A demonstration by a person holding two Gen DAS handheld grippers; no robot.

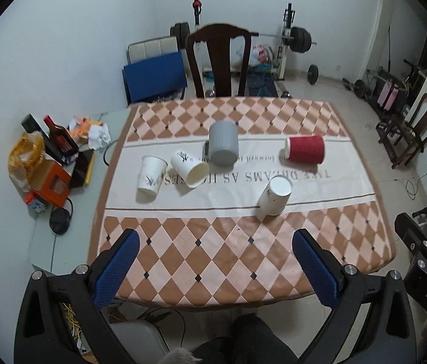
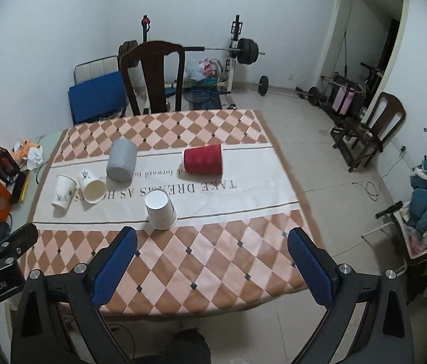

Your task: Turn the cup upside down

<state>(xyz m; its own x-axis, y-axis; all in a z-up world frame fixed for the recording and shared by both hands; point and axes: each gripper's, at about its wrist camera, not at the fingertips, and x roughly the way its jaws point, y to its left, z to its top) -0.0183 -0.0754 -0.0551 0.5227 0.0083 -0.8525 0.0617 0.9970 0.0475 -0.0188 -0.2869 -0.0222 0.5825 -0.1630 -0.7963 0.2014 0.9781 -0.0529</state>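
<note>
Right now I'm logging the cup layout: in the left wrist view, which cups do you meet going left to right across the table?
White cup with grass print → tipped white cup → grey cup → white cup near the front → red cup on its side.

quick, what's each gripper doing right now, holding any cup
left gripper: open, holding nothing.
right gripper: open, holding nothing.

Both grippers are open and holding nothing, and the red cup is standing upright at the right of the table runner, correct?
Not quite. The red cup is lying on its side on the runner, not upright; the right wrist view shows its ribbed side wall running sideways. The rest holds: the left gripper and right gripper are both open and hold nothing.
</note>
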